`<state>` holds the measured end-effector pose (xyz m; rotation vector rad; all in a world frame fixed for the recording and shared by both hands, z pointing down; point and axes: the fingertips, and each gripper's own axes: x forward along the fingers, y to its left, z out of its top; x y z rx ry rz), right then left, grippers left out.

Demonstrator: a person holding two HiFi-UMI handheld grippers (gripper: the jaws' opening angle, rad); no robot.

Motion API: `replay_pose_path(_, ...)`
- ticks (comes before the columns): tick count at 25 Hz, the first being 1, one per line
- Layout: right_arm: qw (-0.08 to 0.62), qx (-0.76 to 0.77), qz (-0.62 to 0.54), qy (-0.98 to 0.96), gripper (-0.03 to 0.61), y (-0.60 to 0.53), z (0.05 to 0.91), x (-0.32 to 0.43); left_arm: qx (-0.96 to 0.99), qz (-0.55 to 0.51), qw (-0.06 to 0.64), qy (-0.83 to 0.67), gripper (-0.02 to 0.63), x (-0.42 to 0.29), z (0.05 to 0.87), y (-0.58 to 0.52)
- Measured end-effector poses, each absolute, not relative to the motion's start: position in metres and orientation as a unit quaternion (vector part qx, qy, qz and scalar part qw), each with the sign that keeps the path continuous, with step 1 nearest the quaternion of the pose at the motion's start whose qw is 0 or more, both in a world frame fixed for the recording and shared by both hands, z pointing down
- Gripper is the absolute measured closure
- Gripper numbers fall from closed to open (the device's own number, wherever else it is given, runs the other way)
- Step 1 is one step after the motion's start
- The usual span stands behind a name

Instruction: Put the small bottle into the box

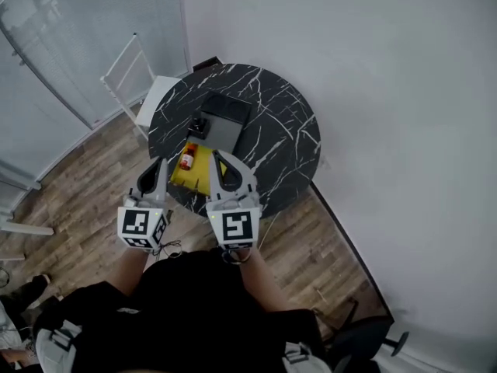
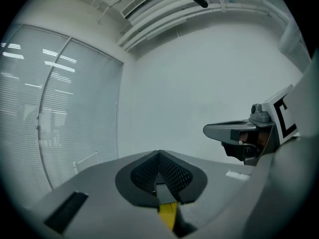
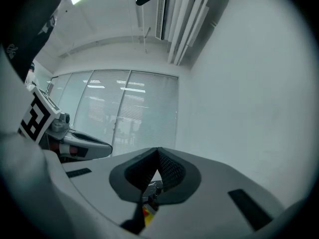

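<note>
Bottle, small (image 1: 187, 158): one. Red-capped, it lies on the yellow mat (image 1: 200, 173) at the near edge of the table (image 1: 287, 142), near the box but outside it. The bright mat probably serves to make it easy to spot and reach.

Box (image 1: 227, 115): one, dark, flat on the table beyond the mat. Whether it stands open I cannot tell. One small black item (image 1: 199, 126) sits just beside its left corner.

Grippers: two. Left gripper (image 1: 160, 164) and right gripper (image 1: 220, 160) are held side by side over the table's near edge, pointing level toward the wall. The jaws of each are pressed together on nothing, and neither touches the bottle.

Chair (image 1: 128, 76): one, white, beyond the table.
</note>
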<state>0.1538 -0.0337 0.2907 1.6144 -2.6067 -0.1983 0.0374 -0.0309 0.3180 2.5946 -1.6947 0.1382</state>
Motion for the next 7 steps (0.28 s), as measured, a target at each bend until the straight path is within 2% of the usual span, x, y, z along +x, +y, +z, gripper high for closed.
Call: replay_pose_path(7, 0.041, 0.535, -0.096, -0.838, 0.583, -0.025, 0.272, 0.153, 0.843, 0.029, 0.0, -0.538, 0.614, 0.033, 0.3, -0.026)
